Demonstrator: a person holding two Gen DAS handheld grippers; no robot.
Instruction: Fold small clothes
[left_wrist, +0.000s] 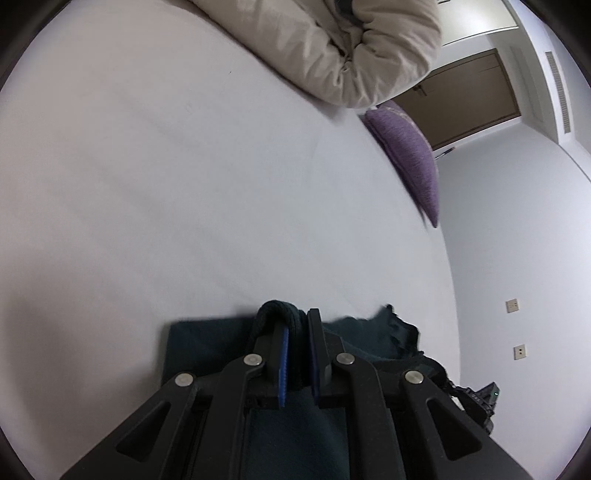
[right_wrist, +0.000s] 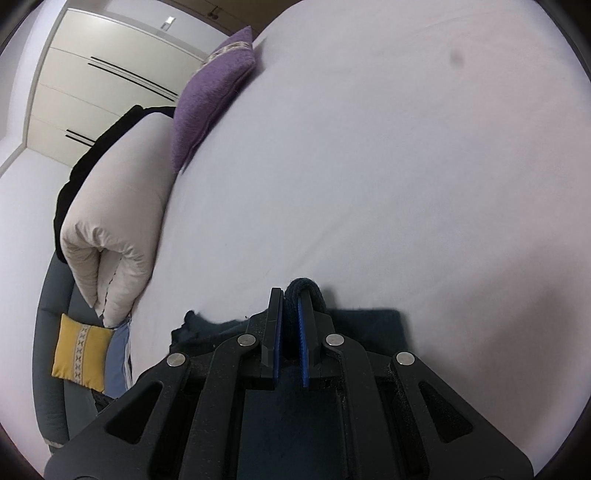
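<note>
A dark teal garment (left_wrist: 207, 343) lies on the white bed sheet (left_wrist: 184, 184), close under both grippers. My left gripper (left_wrist: 297, 325) is shut on a thick folded edge of the garment, which bulges out past the fingertips. In the right wrist view my right gripper (right_wrist: 290, 306) is shut on another folded edge of the same dark garment (right_wrist: 373, 325). The rest of the cloth spreads flat below and beside the fingers; its far parts are hidden by the gripper bodies.
A rolled beige duvet (left_wrist: 332, 48) and a purple cushion (left_wrist: 410, 158) lie at the far edge of the bed. In the right wrist view the duvet (right_wrist: 118, 206), purple cushion (right_wrist: 210, 99), a yellow cushion (right_wrist: 81, 356) and a grey sofa (right_wrist: 48, 332) sit left. A brown door (left_wrist: 469, 96) stands behind.
</note>
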